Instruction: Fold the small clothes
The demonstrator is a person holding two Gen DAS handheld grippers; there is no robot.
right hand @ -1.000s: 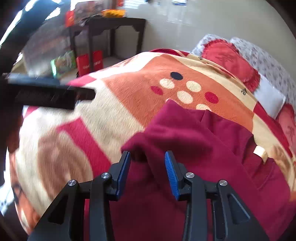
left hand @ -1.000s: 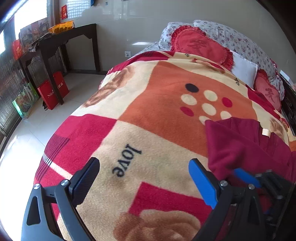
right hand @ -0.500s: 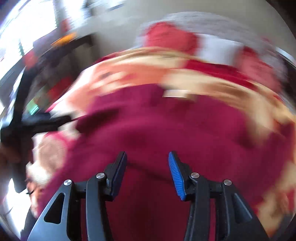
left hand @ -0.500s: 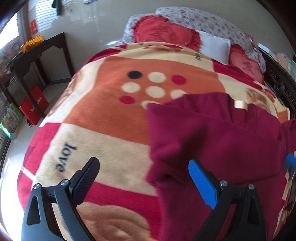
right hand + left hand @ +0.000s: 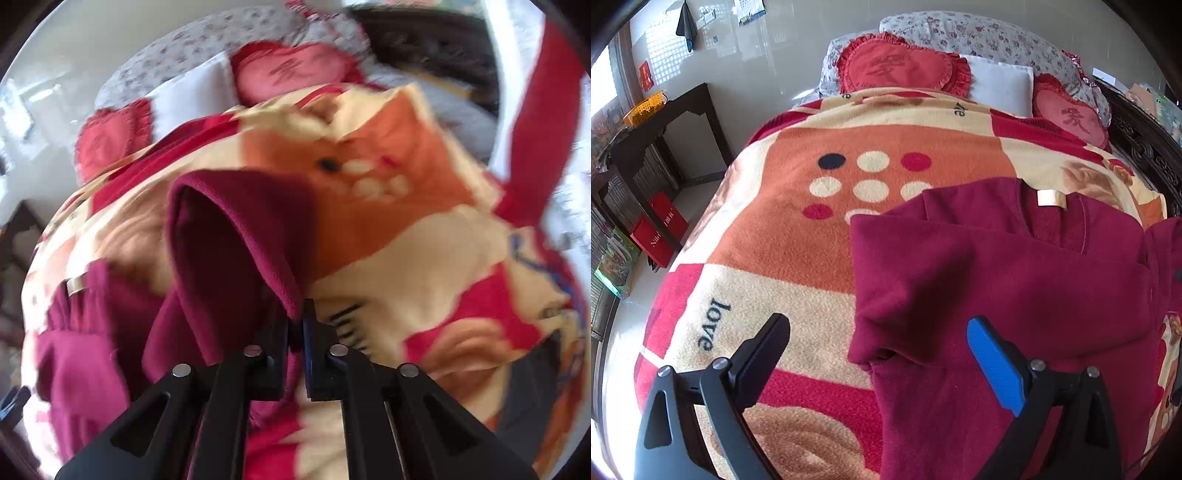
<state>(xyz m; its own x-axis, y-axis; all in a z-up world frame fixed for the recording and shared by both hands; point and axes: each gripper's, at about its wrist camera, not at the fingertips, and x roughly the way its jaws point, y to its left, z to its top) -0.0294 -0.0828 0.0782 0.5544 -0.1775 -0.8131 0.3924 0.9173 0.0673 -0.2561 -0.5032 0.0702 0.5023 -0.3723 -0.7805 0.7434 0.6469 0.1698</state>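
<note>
- My right gripper (image 5: 295, 325): jaws clamped on maroon top's (image 5: 1015, 295) sleeve (image 5: 236, 236), lifted off blanket (image 5: 798, 236).
- My left gripper (image 5: 879, 354): jaws apart, hovering over top's folded edge.
- Top lies on bed.

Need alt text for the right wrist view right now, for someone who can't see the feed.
The right gripper has its jaws shut on a fold of the dark red garment, whose cloth arches up from them above the patterned blanket. The picture is motion-blurred; heart-shaped red cushions lie at the head of the bed.
</note>
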